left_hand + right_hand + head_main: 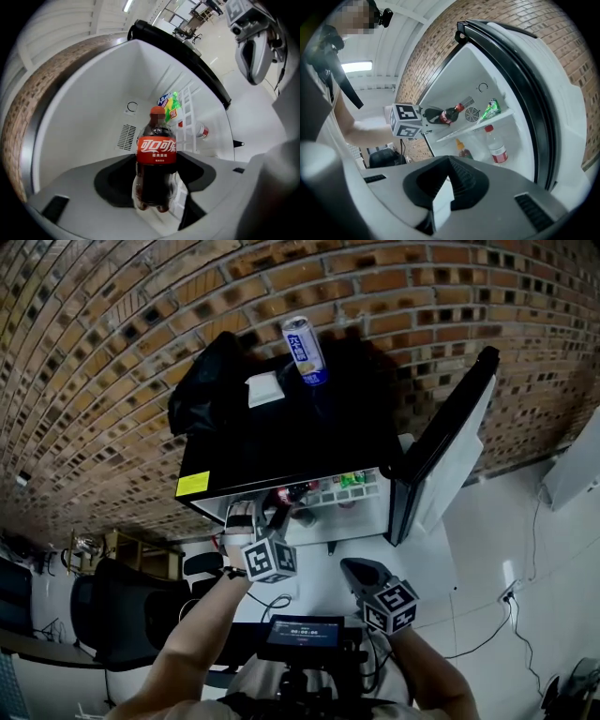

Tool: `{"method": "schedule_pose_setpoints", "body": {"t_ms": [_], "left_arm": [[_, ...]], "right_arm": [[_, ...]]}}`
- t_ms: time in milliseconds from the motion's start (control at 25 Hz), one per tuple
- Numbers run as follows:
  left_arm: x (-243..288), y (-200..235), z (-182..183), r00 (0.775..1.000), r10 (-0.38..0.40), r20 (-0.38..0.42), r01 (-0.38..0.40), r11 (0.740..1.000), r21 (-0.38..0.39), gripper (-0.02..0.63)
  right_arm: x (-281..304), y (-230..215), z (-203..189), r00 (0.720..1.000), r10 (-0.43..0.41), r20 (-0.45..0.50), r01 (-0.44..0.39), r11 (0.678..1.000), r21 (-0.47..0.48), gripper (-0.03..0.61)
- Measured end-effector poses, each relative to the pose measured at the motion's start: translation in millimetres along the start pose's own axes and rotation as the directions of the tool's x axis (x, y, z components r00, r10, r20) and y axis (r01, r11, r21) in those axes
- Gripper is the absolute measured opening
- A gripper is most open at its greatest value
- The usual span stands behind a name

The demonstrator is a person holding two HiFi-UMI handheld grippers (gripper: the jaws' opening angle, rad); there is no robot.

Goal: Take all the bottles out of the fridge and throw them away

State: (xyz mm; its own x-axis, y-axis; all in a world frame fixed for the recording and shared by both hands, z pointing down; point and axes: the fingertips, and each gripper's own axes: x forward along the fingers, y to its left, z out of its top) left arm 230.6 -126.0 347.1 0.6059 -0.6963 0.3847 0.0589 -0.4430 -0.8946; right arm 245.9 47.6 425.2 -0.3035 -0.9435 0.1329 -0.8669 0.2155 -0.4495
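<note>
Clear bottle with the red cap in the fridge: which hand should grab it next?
Right. The left gripper holds the cola bottle. The right gripper is empty, its fingers together, and it faces the clear bottle in the open fridge, so it probably only needs to open and reach.

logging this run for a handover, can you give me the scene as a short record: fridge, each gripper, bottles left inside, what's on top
fridge: door open
left gripper: jaws shut on a cola bottle, at the fridge opening
right gripper: jaws together, empty, back from the fridge
bottles left inside: clear bottle with red cap, orange-capped bottle, both below the shelf
also inside: green packet on the shelf
on top: can, black bag
</note>
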Motion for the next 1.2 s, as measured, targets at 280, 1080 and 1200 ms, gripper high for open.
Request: {"method": "schedule_pose_setpoints", "body": {"t_ms": [280,1080,1200], "left_arm": [[-57.5,-10.8,-7.8,0.989,0.108,0.099,-0.111,0.993,0.027,0.278],[-137.4,-68.0,-59.4,0.989,0.106,0.102,-0.091,0.986,-0.143,0.278],[-138.3,-62.9,-68.1,0.99,0.083,0.113,-0.037,0.93,-0.365,0.278]], "right_arm": [[5.5,6.9,5.6,0.999,0.028,-0.02,-0.029,0.999,-0.04,0.0],[44.1,52.5,-5.2,0.976,0.177,-0.126,-0.194,0.971,-0.139,0.0],[47.5,54.4,-4.4,0.972,0.193,-0.137,-0.21,0.969,-0.13,0.0]]}}
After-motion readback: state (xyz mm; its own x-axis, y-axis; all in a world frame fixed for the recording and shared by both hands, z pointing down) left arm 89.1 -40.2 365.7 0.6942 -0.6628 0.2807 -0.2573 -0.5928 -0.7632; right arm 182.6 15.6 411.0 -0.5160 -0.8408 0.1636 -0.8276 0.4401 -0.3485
